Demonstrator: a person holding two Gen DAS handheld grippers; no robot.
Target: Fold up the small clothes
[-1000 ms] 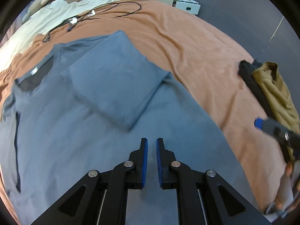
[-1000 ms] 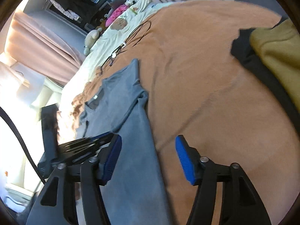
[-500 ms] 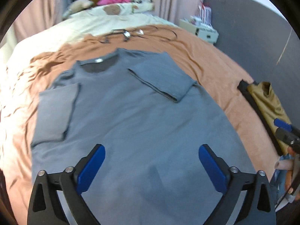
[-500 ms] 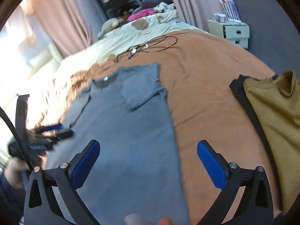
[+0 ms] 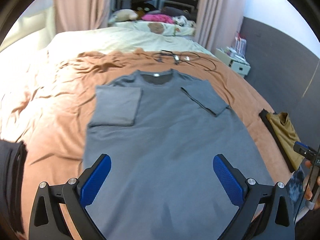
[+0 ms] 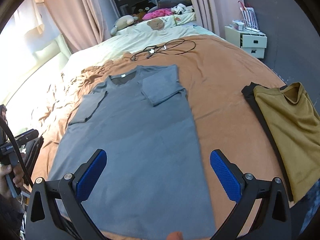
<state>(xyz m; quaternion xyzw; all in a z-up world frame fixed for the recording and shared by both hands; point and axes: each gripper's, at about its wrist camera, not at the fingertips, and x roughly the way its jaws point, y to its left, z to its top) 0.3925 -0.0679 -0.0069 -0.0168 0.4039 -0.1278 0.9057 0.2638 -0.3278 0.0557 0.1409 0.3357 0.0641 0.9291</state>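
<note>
A grey T-shirt (image 5: pixel 166 132) (image 6: pixel 132 132) lies flat on the brown bedspread, collar at the far end, with both short sleeves folded inward onto the chest. My left gripper (image 5: pixel 162 177) hovers open above the shirt's lower part, nothing between its blue pads. My right gripper (image 6: pixel 158 173) is open too, over the hem and the shirt's right edge, holding nothing. The right gripper's tip (image 5: pixel 302 149) shows at the right rim of the left wrist view. The left gripper (image 6: pixel 12 146) appears at the left rim of the right wrist view, held in a hand.
A mustard shirt (image 6: pixel 290 124) (image 5: pixel 284 132) lies on a black garment (image 6: pixel 258 108) at the right of the brown bedspread (image 6: pixel 220 84). Black cables (image 6: pixel 166 48) lie beyond the collar. A white nightstand (image 6: pixel 250 40) stands far right; pillows and a plush toy (image 6: pixel 124 23) are behind.
My left gripper went from shut to open. Both grippers pulled back and up toward the hem, so the whole shirt with both folded sleeves came into view.
</note>
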